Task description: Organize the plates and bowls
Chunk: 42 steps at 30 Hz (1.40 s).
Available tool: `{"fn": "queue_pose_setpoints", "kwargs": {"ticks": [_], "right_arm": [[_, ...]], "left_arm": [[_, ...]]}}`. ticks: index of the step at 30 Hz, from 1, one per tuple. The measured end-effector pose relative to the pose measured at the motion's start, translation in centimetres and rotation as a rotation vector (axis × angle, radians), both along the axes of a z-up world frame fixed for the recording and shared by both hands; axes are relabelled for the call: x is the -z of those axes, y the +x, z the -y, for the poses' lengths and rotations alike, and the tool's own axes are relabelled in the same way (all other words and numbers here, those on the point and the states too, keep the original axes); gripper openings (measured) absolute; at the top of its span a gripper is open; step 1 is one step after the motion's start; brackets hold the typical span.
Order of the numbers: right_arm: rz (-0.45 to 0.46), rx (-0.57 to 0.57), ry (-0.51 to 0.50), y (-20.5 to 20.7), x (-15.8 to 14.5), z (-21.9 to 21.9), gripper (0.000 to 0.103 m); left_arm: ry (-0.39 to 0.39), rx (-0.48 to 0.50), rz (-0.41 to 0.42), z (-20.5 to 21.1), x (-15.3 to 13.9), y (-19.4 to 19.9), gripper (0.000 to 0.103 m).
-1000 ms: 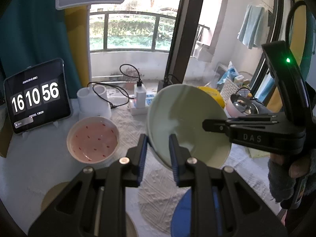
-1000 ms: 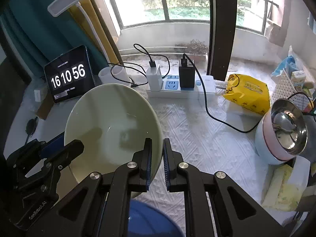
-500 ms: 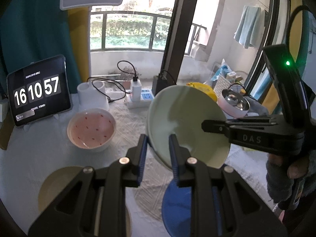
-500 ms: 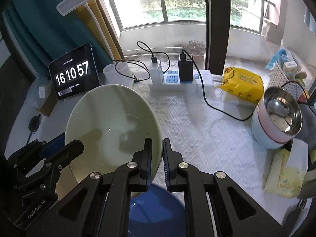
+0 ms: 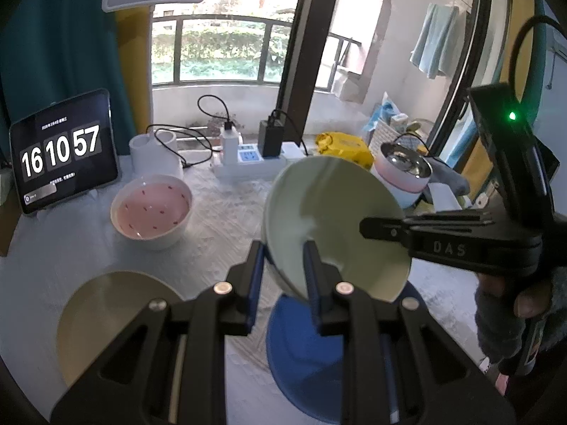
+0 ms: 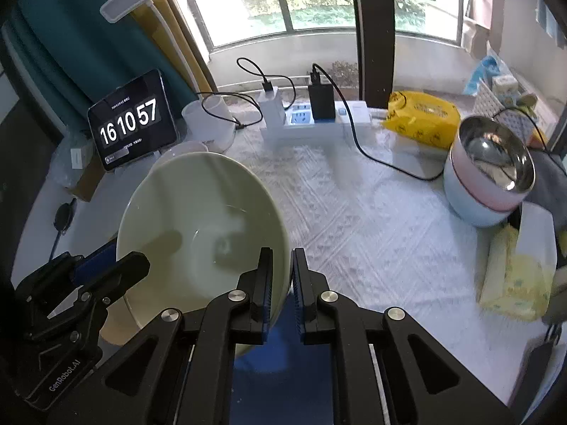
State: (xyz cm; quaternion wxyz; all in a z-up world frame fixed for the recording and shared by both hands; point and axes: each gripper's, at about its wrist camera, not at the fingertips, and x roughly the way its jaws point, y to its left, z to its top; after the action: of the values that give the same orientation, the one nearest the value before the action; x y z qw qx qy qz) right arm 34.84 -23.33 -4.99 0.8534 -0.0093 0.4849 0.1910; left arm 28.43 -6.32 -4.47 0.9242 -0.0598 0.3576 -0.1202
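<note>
Above the white-clothed table (image 6: 354, 219), a pale green bowl (image 6: 198, 219) is held clear of the surface, tilted, with both grippers clamped on its rim. Left gripper (image 5: 283, 269): fingers pinch the near-left rim, one inside, one outside. Right gripper (image 6: 281, 279): fingers closed tight on the opposite rim; it shows in the left wrist view as a black tool (image 5: 425, 233) reaching in from the right, held by a gloved hand (image 5: 514, 304). Directly beneath the bowl sits a blue bowl (image 5: 308, 357). A beige plate (image 5: 106, 315) lies to its left. A pink-lined bowl with red flecks (image 5: 152, 210) stands farther back, near a tablet clock (image 5: 60, 148). A steel-lined pot (image 6: 492, 170) stands at far right.
</note>
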Motion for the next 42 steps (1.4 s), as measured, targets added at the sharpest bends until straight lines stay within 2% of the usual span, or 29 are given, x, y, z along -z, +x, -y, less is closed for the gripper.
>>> {"fn": "queue_pose_setpoints", "kwargs": {"ticks": [28, 42], "right_arm": [[-0.033, 0.033, -0.02, -4.7, 1.8, 1.8, 0.012], [-0.068, 0.037, -0.055, -6.4, 3.9, 2.0, 0.012]], "left_arm": [[0.025, 0.066, -0.045, 2.2, 2.1, -4.0, 0.023], [0.044, 0.09, -0.089, 2.8, 4.0, -5.4, 0.023]]}}
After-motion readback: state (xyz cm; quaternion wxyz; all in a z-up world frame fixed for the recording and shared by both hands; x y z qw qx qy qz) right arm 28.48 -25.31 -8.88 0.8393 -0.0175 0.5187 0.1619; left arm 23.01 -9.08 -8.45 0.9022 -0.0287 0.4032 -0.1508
